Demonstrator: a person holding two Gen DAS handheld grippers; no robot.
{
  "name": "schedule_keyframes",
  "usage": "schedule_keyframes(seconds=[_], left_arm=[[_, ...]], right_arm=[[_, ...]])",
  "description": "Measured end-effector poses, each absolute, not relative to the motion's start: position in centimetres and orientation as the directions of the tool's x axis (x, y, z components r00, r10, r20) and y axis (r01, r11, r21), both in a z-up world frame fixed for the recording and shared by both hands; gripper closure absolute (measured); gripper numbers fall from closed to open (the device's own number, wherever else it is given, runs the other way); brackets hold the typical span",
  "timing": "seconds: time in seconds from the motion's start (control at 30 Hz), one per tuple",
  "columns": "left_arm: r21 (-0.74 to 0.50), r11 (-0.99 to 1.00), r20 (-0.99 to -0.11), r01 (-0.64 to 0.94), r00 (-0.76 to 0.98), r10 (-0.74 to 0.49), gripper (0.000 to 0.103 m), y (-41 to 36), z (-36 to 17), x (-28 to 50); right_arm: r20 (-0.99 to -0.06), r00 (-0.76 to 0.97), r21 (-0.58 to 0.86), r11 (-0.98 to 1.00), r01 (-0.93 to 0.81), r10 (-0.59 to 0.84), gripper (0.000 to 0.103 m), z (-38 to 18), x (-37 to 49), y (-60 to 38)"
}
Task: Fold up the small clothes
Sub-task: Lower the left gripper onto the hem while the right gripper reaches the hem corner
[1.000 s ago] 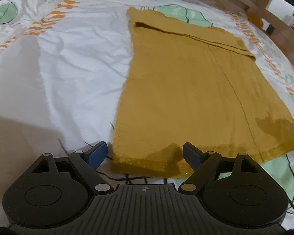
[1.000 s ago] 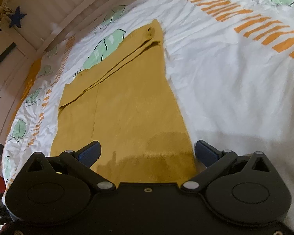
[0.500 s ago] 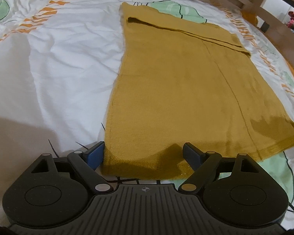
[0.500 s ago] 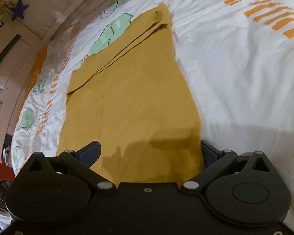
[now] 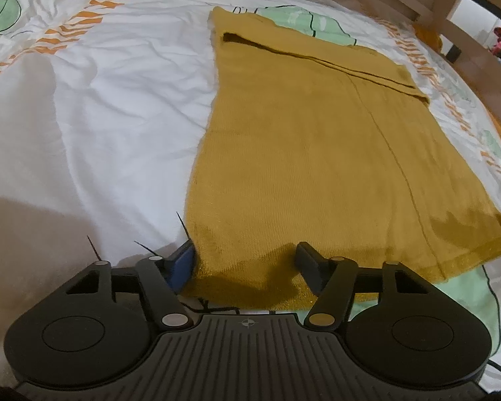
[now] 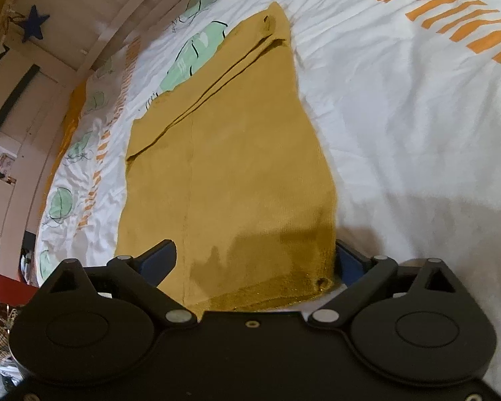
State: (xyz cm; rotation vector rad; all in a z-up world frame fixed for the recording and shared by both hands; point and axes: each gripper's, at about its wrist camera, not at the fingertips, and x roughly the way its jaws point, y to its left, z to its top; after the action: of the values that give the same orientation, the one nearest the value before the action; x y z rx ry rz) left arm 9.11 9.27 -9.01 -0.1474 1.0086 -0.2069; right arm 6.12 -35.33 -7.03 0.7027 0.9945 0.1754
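Now both tongs [image 5: 245,262] [image 6: 255,260] straddle the mustard garment's [image 5: 317,153] near hem.

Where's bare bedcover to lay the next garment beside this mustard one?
Plain white bedcover is free left of the mustard garment, between its long edge and the orange stripes. Only a narrow strip separates its far side from the bed frame.

Leaf-print bedsheet [image 5: 100,107], blue star [image 6: 33,26]

The bed's white duvet cover [image 5: 110,107] with green-leaf and orange-stripe print carries one flat mustard-yellow knitted garment [image 5: 310,153], spread across it.
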Motion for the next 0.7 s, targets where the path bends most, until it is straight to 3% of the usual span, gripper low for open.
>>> schedule_keyframes(seconds=[0.37,0.7], left_arm=[[-0.266,0.963,-0.807,0.043,0.537,-0.247,0.055,10.5,-8.5,8.8],[-0.259,0.966,-0.821,0.001,0.526,-0.221,0.057,11.1,-8.4,8.6]], right_arm=[[-0.748,0.524,0.563,0.807,0.178,0.407,0.029,-7.3,6.3,-35.1],[-0.749,0.52,0.567,0.803,0.183,0.41,0.03,-7.5,6.4,-35.2]])
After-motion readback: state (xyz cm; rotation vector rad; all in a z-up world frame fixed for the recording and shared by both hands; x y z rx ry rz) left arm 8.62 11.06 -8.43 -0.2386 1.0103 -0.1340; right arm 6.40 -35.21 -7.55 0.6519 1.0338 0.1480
